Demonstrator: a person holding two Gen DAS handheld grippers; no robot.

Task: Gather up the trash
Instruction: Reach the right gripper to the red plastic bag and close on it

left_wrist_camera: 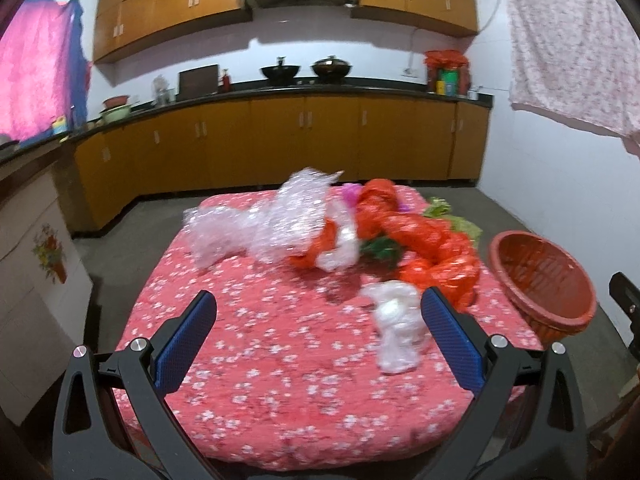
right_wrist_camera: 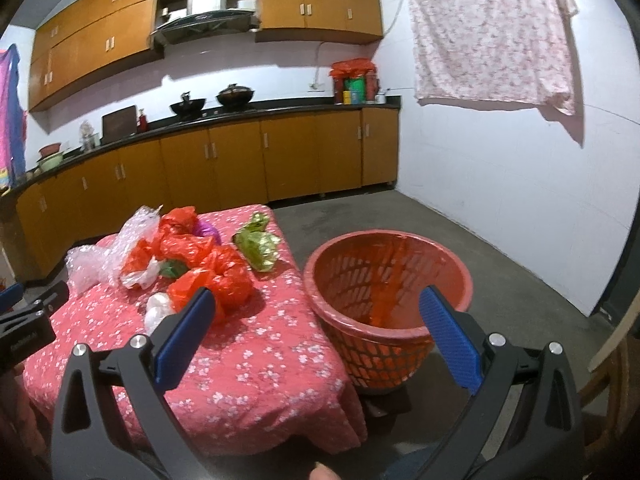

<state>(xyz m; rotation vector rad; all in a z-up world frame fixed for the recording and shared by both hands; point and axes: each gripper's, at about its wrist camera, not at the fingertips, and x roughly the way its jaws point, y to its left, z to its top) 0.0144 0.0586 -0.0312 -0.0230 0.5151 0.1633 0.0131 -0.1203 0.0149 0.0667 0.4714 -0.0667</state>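
Observation:
A pile of plastic trash lies on the table with the pink flowered cloth (left_wrist_camera: 260,380) (right_wrist_camera: 256,364): clear bubble wrap (left_wrist_camera: 276,216) (right_wrist_camera: 120,248), red bags (left_wrist_camera: 424,248) (right_wrist_camera: 208,268), a white bag (left_wrist_camera: 396,332) (right_wrist_camera: 158,308), green-gold wrapping (right_wrist_camera: 258,246) (left_wrist_camera: 456,220) and a purple scrap (right_wrist_camera: 208,230). A red lattice basket (right_wrist_camera: 384,300) (left_wrist_camera: 544,280) stands off the table's right edge. My left gripper (left_wrist_camera: 318,314) is open over the cloth, the white bag just inside its right finger. Open and holding nothing, my right gripper (right_wrist_camera: 316,312) hovers by the basket's near rim.
Wooden kitchen cabinets (left_wrist_camera: 280,140) with a dark countertop (left_wrist_camera: 320,86) carrying pots run along the far wall. A flowered sheet (right_wrist_camera: 492,32) hangs on the right wall. Bare concrete floor (right_wrist_camera: 460,240) lies beyond the basket. A wooden chair part (right_wrist_camera: 612,360) sits at the right edge.

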